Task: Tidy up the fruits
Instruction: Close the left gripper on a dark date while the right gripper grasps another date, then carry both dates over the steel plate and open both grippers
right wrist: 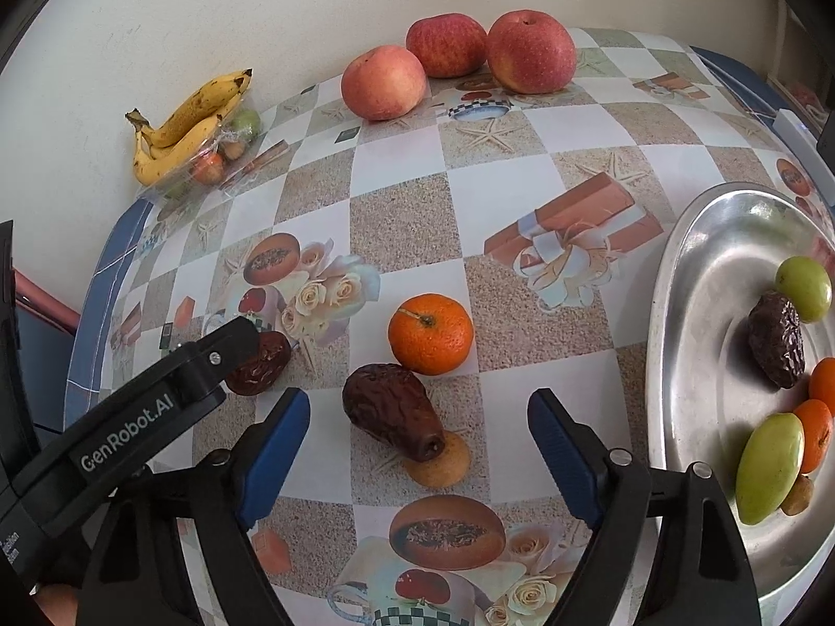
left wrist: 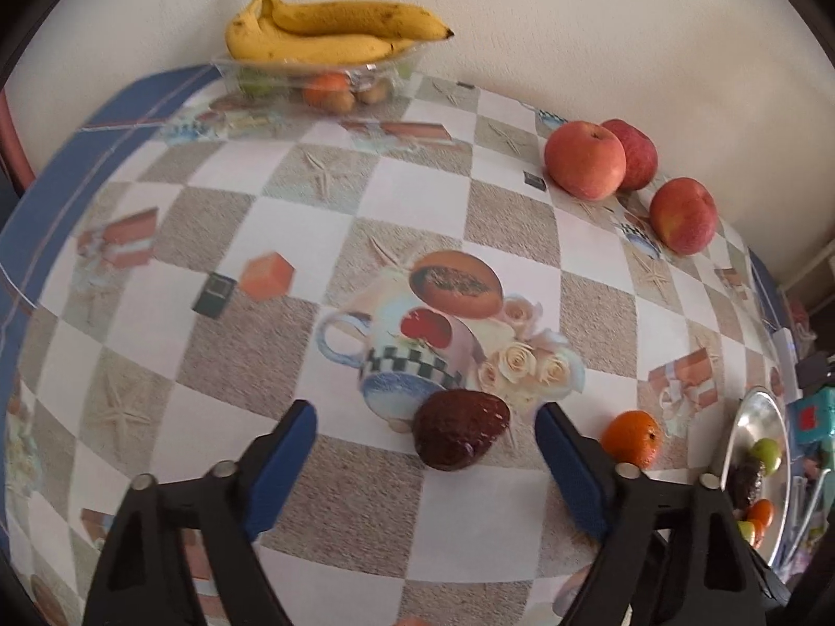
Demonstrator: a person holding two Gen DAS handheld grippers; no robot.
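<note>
My left gripper (left wrist: 425,420) is open, its blue pads either side of a dark brown date (left wrist: 459,435) lying on the tablecloth. In the right wrist view that date (right wrist: 261,370) sits partly behind the left gripper's finger (right wrist: 229,344). My right gripper (right wrist: 417,420) is open around a second brown date (right wrist: 394,409) that lies on the table. A tangerine (right wrist: 430,334) sits just beyond it, and also shows in the left wrist view (left wrist: 631,438). A steel plate (right wrist: 694,365) at right holds a date, green fruits and tangerines.
Three red apples (right wrist: 459,60) stand by the wall at the back. A clear tray (left wrist: 318,78) with bananas (left wrist: 323,31) and small fruits sits at the far left corner. The table's blue-edged rim (left wrist: 47,208) runs along the left.
</note>
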